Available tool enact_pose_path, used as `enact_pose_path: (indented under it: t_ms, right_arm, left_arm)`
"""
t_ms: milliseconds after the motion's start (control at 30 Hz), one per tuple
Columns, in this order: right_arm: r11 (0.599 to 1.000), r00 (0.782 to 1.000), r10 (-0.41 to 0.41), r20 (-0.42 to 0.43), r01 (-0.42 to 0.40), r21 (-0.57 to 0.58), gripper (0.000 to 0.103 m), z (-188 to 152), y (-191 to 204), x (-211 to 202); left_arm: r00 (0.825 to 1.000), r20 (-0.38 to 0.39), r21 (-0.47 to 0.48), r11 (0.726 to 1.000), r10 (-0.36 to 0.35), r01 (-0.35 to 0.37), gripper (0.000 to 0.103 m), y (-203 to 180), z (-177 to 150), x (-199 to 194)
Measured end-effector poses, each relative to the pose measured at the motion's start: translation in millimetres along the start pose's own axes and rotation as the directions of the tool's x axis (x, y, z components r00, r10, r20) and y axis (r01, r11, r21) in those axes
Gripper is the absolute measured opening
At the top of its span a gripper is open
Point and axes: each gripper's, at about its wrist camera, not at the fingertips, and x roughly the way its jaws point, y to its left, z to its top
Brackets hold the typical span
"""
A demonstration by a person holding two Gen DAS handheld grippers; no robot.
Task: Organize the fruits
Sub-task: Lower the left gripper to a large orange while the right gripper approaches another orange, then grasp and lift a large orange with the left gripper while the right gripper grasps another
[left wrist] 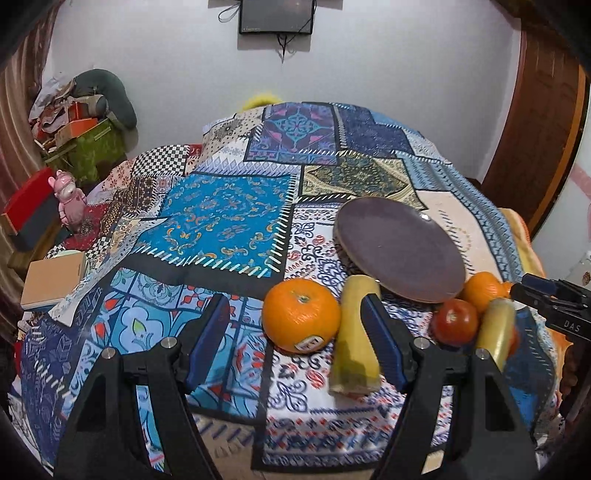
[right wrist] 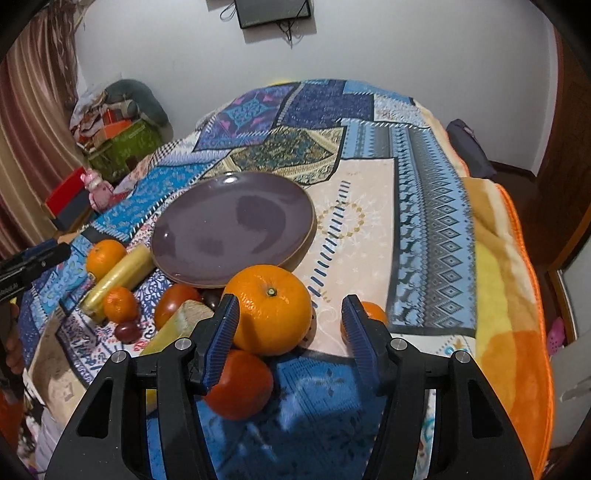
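Left tongs [left wrist: 297, 325] gape wide over the patchwork bedspread [left wrist: 221, 221], gripping nothing; an orange [left wrist: 301, 315] and a yellow banana [left wrist: 356, 336] lie between the pads. Right tongs [right wrist: 290, 321] stand part open around a large orange [right wrist: 271, 308], the pads not visibly pressing it. The purple plate [right wrist: 232, 225] lies empty just beyond.

White wall [left wrist: 369, 74] with mounted dark screen [left wrist: 276, 16], brown curtain [right wrist: 33, 140] at left, wooden door [left wrist: 535, 129] right, patchwork bedspread [left wrist: 221, 214], cluttered boxes [left wrist: 88, 144] in corner.
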Motion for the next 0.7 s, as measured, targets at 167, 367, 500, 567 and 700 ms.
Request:
enact_pose_path:
  t_ms: [167, 367, 500, 567, 700]
  right_arm:
    - [0.999, 0.998, 0.053, -0.038, -0.053, 0.006, 0.054, 2, 1, 12]
    - [0.997, 0.997, 0.067, -0.047, -0.069, -0.037, 0.054, 4, 8, 19]
    - [0.996, 0.995, 0.079, -0.055, -0.080, -0.026, 0.058, 6, 7, 24]
    - [0.996, 0.994, 0.091, -0.064, -0.092, -0.011, 0.061, 6, 4, 27]
    - [0.992, 0.988, 0.126, -0.088, -0.124, 0.025, 0.066, 6, -2, 34]
  left_arm:
    - [0.999, -0.033, -0.004, 1.000, -0.005, 0.004, 0.073, 5, 5, 21]
    - [0.996, -0.078, -0.025, 0.999, -0.036, 0.034, 0.073, 9, 4, 41]
    - [0.992, -0.112, -0.033, 0.998, -0.054, 0.051, 0.073, 10, 2, 51]
    - [0.988, -0.139, -0.039, 0.997, -0.066, 0.061, 0.073, 9, 2, 57]
    - [0.980, -0.181, -0.055, 0.996, -0.085, 0.076, 0.073, 9, 0, 67]
